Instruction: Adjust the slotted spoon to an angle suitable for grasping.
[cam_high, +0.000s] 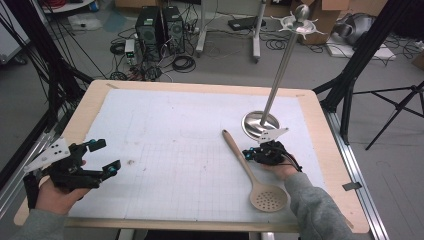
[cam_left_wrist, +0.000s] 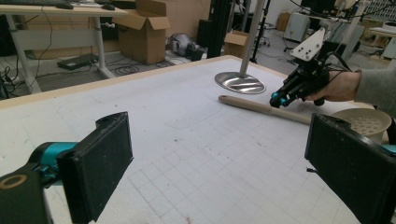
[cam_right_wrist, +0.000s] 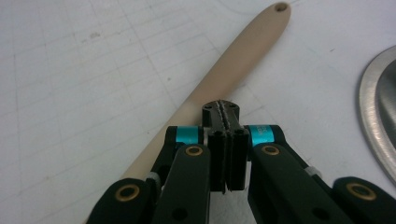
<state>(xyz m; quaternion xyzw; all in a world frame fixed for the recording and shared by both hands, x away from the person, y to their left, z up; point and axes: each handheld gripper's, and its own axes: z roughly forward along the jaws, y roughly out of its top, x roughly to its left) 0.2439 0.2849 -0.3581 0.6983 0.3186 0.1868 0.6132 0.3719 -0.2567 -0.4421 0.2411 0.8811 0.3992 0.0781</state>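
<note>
nudging spoon (cam_high: 253, 172) with closed right gripper (cam_high: 248, 154)

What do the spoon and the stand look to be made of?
Spoon: likely plastic or nylon, though a smooth wood can't be ruled out; matte beige all over, no grain, neat round holes in the bowl. Stand: metal, probably stainless steel; the round base has a brushed silver sheen with reflections, and the pole is bright silver.

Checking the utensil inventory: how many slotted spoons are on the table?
1. The slotted spoon lies flat on the white mat, near the right gripper, its handle pointing toward the metal stand's base.
</note>
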